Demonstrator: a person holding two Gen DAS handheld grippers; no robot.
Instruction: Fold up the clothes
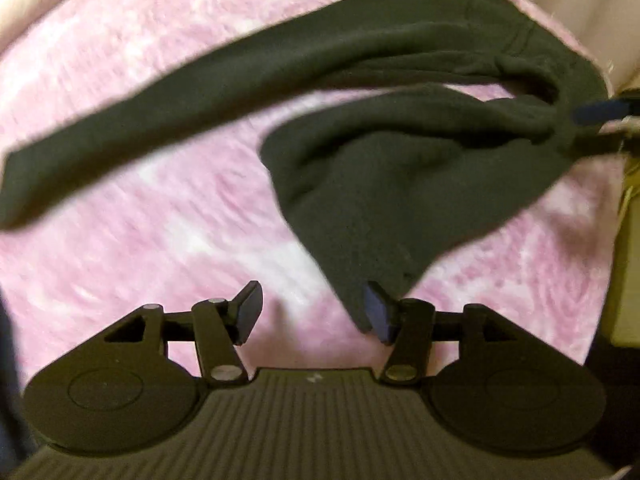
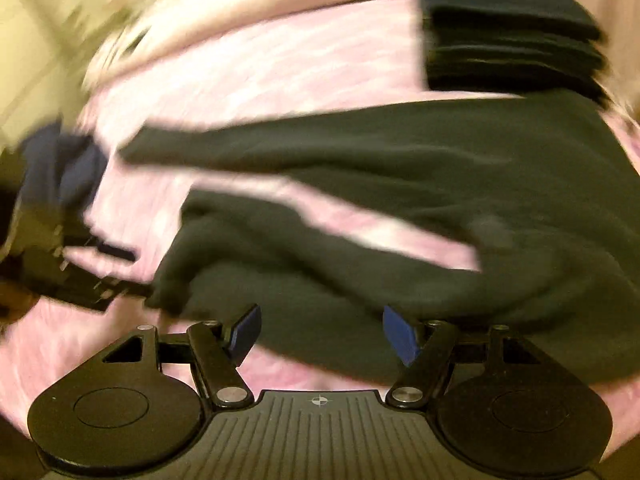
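Left claw (image 1: pixel 312 312) spread wide, dark cloth edge brushing one pad, not pinched; right claw (image 2: pixel 318 336) also spread, cloth lying past its tips. Dark garment (image 1: pixel 360 160) sprawls crumpled on the pink bed cover (image 1: pixel 140 100), long axis left-right, one long limb trailing leftward; judged still needing folds. Folded stack (image 2: pixel 508 36) sits behind, so some clothes are finished.
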